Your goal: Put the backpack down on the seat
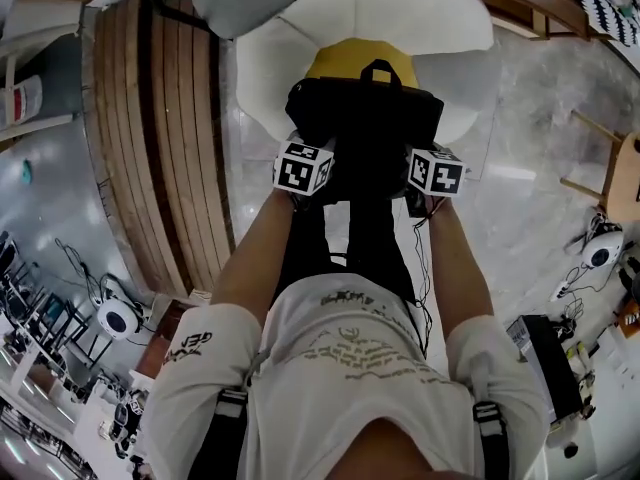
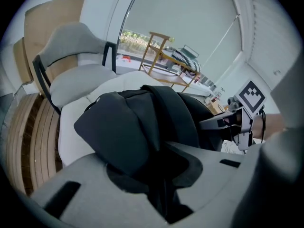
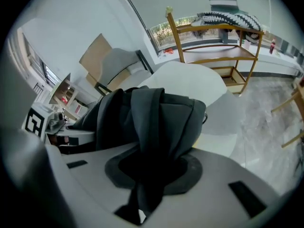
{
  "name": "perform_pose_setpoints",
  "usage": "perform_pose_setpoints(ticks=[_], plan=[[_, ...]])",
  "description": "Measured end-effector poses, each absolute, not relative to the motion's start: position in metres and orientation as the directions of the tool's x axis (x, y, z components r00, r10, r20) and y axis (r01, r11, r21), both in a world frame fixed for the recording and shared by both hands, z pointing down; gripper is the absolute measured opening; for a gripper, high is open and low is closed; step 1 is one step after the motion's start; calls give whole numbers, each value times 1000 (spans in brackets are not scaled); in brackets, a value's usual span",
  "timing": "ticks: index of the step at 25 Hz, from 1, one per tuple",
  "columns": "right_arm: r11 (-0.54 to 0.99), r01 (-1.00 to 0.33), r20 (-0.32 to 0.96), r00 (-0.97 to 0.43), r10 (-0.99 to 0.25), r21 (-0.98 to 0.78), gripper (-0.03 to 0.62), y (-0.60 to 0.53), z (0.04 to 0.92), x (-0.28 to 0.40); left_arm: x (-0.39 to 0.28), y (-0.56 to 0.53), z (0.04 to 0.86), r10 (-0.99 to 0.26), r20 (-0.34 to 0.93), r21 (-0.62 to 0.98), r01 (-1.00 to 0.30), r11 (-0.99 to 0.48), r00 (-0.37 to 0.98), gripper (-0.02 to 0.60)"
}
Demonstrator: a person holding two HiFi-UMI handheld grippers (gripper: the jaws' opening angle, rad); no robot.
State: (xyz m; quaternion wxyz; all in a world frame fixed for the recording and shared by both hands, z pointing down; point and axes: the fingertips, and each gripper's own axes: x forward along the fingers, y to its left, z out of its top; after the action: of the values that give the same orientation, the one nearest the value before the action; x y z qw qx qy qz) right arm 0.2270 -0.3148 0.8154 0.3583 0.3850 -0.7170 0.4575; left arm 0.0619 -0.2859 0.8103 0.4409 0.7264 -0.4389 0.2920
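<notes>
A: Count, from the left?

B: One slatted wooden surface [image 1: 165, 118] at far left. Then one left gripper [image 2: 161, 175], one backpack [image 1: 365, 108], one right gripper [image 3: 147, 175]. Two marker cubes, one per gripper: left cube [image 1: 303, 168], right cube [image 1: 436, 172]. One wooden shelf [image 3: 213, 46] out to the right.

A: Seating?

B: One white seat [image 1: 290, 58], plus one grey chair [image 2: 76, 37] beyond it.

A: Straps?

B: Two, both dark: left strap [image 2: 137, 137] and right strap [image 3: 152, 127]. One carry loop [image 1: 380, 66] as well.

A: Grip on each side?

B: Left jaws pinched onto the left strap, cloth bunched between them. Right jaws likewise clamped on the right strap, with a tail of webbing hanging below.

A: Whereabouts of the backpack?

B: Over the white seat, in front of the person, between the two grippers. Resting on the cushion or held just off it: cannot tell.

A: Facing?

B: Strap side turned toward the person. Yellow panel [image 1: 360, 60] turned away, toward the far side of the seat. Carry loop uppermost, at the far edge in the head view.

A: Long axis?

B: Seen nearly end-on from above, so seemingly close to upright, top end up. Exact tilt not readable.
</notes>
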Motion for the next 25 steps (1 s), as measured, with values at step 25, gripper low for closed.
perform_pose_setpoints(ticks=[25], plan=[[308, -891, 904, -395, -162, -334, 101, -348, 973, 220, 48, -300, 978, -216, 880, 410, -907, -99, 422, 96]])
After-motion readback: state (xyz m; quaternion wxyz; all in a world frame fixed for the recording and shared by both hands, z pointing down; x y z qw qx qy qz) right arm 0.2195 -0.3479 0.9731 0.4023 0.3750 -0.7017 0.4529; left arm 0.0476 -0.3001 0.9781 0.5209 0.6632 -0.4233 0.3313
